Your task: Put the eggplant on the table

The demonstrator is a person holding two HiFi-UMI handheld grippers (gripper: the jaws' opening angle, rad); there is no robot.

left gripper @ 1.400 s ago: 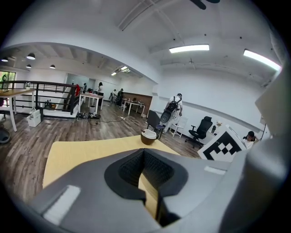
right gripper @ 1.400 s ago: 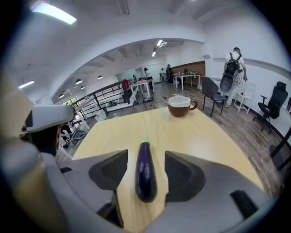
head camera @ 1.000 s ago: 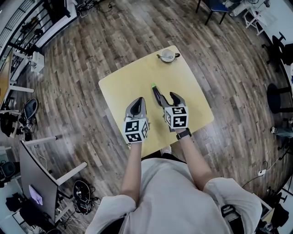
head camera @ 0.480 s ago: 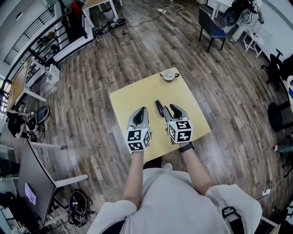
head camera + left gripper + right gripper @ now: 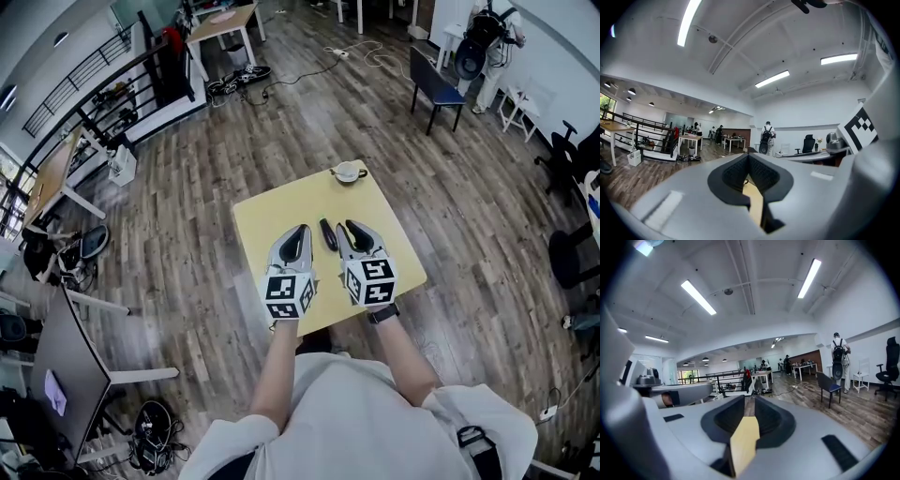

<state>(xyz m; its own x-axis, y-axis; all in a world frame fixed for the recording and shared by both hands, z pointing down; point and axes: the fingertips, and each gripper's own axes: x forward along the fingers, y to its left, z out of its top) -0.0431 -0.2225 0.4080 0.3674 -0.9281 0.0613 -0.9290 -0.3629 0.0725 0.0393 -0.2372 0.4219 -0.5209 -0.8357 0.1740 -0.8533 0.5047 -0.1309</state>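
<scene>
**Grey shells, checkered cubes, pale shirt**

The person is wearing a light, off-white shirt, its short sleeves billowing wide well behind the grippers. A black wristwatch is sitting just behind the right gripper, whose jaws are closing with nothing between them. Both it and the left gripper are showing smooth grey shells lined with black textured pads, and each is carrying at its rear a white cube printed with black square markers.

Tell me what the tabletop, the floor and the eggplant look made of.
Tabletop: pale yellow, matte, uniform with no grain, likely laminate or painted board.
Floor: brown planks with grain streaks, wood or wood-look laminate.
Eggplant: dark, smooth skin; too small to tell real from plastic.
</scene>
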